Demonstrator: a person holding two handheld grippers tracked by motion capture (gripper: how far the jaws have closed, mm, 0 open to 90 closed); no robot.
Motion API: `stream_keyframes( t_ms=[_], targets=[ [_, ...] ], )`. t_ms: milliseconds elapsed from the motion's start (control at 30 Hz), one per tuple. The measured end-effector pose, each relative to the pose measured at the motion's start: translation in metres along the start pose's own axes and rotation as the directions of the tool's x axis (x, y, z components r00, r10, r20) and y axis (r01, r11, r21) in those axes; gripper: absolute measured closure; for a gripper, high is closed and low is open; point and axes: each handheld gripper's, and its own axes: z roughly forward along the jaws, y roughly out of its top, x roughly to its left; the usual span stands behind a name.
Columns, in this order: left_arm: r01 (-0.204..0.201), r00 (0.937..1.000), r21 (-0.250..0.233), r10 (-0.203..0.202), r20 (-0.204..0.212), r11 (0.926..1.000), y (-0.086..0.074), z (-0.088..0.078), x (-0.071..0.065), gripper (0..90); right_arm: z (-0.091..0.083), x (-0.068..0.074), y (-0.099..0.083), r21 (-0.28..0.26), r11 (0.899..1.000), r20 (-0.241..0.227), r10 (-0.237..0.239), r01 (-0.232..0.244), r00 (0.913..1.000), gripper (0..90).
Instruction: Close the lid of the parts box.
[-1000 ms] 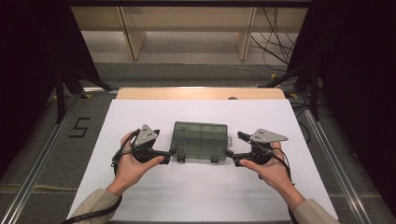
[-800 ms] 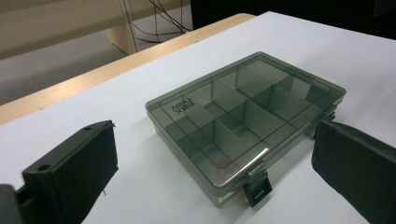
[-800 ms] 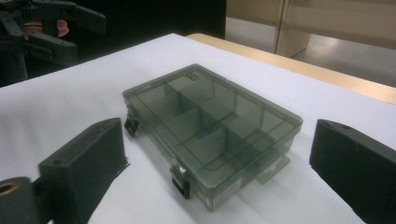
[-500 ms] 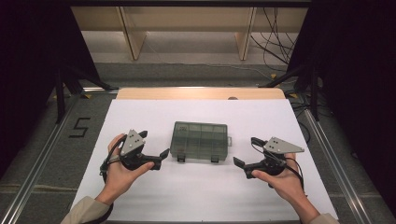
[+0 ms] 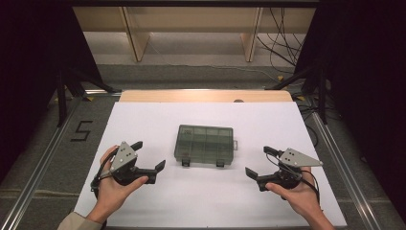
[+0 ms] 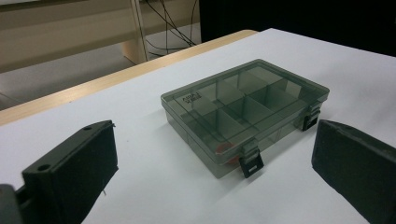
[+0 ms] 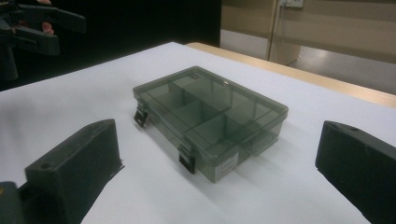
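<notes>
White table sheet (image 5: 158,120), dark room behind. Smoky plastic box (image 5: 205,143) mid-sheet, lid down, latches (image 5: 186,163) toward person. Left gripper (image 5: 149,159) and right gripper (image 5: 256,162) flank box, jaws wide, empty, apart from it. Judged: box set down, handling looks finished.

One compartment box (image 5: 205,144) of smoky clear plastic is counted on the worktop (image 5: 143,120), with its lid shut. Two black latches (image 6: 251,163) are seen on the box's front edge. Under the lid, two rows of compartments can be made out; their exact number cannot be told. Two grippers are counted, the left gripper (image 5: 151,157) and the right gripper (image 5: 256,163), each with two black jaws. One white sheet covers the worktop.
</notes>
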Motion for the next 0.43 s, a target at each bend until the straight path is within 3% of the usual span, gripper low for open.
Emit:
stream_keyframes(
  t_ms=[133, 167, 200, 233, 300, 400, 433],
  targets=[
    [-0.001, 1.0000, 0.008, 0.001, -0.004, 1.0000, -0.0008, -0.0020, 0.0002, 0.0, -0.0050, 0.0007, -0.0008, 0.013, 1.000, 0.005, -0.005, 0.005, 1.0000, 0.6],
    [0.002, 1.0000, 0.005, -0.002, -0.005, 1.0000, -0.0008, -0.0021, 0.0003, 0.0, -0.0032, 0.0008, -0.0020, -0.013, 1.000, -0.005, 0.000, 0.000, 1.0000, 0.9],
    [0.003, 1.0000, 0.002, -0.003, -0.004, 1.0000, -0.0007, -0.0021, 0.0004, 0.0, -0.0055, 0.0011, -0.0018, 0.004, 1.000, 0.006, 0.003, -0.003, 1.0000, 0.9],
    [0.003, 1.0000, 0.002, -0.003, -0.004, 1.0000, -0.0007, -0.0021, 0.0004, 0.0, -0.0035, 0.0009, -0.0029, -0.024, 1.000, -0.005, 0.004, -0.004, 1.0000, 0.9],
    [0.003, 1.0000, 0.002, -0.003, -0.002, 1.0000, -0.0007, -0.0018, 0.0003, 0.0, -0.0046, 0.0011, -0.0030, -0.031, 0.999, -0.006, 0.007, -0.007, 1.0000, 0.8],
    [0.004, 1.0000, 0.001, -0.004, -0.004, 1.0000, -0.0006, -0.0014, 0.0001, 0.0, -0.0096, 0.0004, -0.0018, 0.004, 1.000, 0.019, -0.002, 0.002, 0.9998, 0.7],
    [0.004, 1.0000, 0.001, -0.004, -0.005, 1.0000, -0.0005, -0.0015, 0.0002, 0.0, -0.0064, 0.0010, -0.0031, -0.037, 0.999, 0.005, 0.011, -0.010, 0.9999, 0.6]
  ],
)
